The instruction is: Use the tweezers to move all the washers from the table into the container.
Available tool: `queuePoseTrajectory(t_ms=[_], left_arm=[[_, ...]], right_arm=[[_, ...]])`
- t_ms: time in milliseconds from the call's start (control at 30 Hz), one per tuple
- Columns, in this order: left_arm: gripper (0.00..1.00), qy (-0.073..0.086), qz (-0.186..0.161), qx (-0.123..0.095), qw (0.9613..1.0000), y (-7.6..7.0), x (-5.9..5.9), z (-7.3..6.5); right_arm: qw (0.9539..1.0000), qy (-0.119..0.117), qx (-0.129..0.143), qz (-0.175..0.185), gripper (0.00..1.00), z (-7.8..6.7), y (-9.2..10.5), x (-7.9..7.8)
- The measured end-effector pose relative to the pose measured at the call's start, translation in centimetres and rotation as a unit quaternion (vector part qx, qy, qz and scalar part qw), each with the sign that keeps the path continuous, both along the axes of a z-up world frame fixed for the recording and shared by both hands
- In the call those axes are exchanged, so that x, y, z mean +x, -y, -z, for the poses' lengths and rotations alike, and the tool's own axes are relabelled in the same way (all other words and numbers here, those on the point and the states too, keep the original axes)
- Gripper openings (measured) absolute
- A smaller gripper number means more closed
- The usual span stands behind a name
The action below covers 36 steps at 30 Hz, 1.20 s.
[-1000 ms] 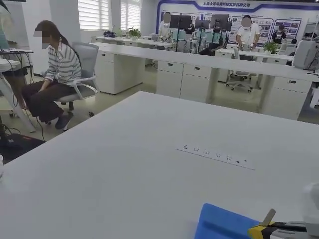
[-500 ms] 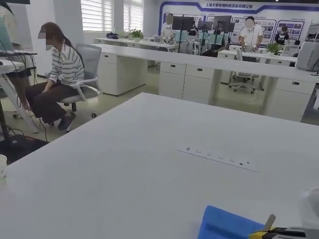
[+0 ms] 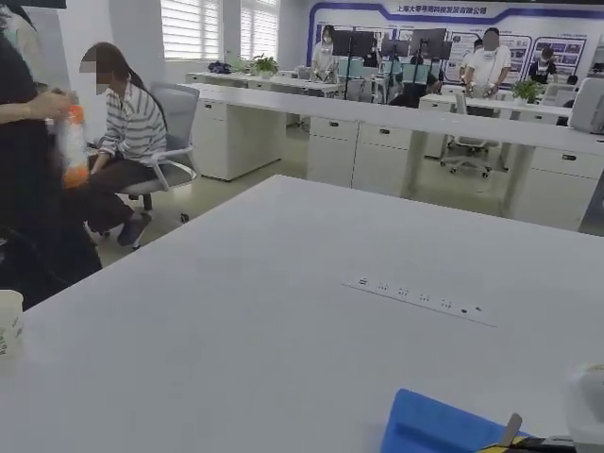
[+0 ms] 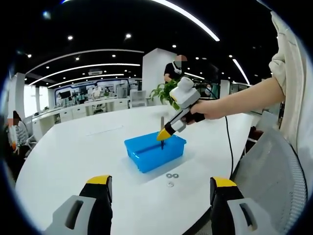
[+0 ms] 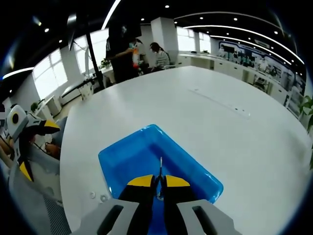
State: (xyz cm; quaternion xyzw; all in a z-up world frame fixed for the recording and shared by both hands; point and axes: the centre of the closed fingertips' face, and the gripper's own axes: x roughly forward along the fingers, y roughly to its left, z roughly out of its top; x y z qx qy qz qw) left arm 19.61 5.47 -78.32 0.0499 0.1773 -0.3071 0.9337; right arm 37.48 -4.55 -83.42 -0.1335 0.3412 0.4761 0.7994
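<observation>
Currently right tongs (image 5: 157, 182) clamp the tweezers (image 5: 160, 166) above the blue container (image 5: 128, 152); left tongs (image 4: 161, 182) gape wide, washers (image 4: 171, 176) lie at the container's five o'clock.

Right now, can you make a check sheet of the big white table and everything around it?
Surface: white table, mostly bare.
Job's things: blue container on the table; three washers lying on the table beside it; tweezers pointing down over the container.
Clutter: paper cup at the table's edge; socket strip set in the top.
Grippers: right tongs shut on the tweezers; left tongs open, holding nothing.
Cables: one dark cable hangs below the hand with the right tongs.
Surroundings: seated person on an office chair, standing person, plant, white desks.
</observation>
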Motion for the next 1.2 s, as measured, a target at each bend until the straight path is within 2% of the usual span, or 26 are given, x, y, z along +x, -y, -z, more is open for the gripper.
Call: queuePoseTrajectory(t_ms=[400,933,1133,1200], left_arm=[[0.83,-0.003,0.002,0.002,1.0,0.0,0.0,0.1],[0.82,-0.006,0.006,0.005,1.0,0.0,-0.1,0.2],[0.82,-0.005,0.006,0.006,0.9999,0.0,-0.1,0.3],[0.81,-0.006,0.006,0.006,0.9999,0.0,-0.1,0.3]], right_arm=[[0.9999,0.006,0.008,0.002,0.03,-0.7,-0.1,-0.2],[0.9977,0.028,0.062,0.005,0.03,-4.8,-1.2,-1.7],[0.9963,0.035,0.078,-0.005,0.03,-6.2,-2.0,-2.9],[0.9949,0.03,0.096,-0.009,0.03,-6.8,-2.4,-3.7]])
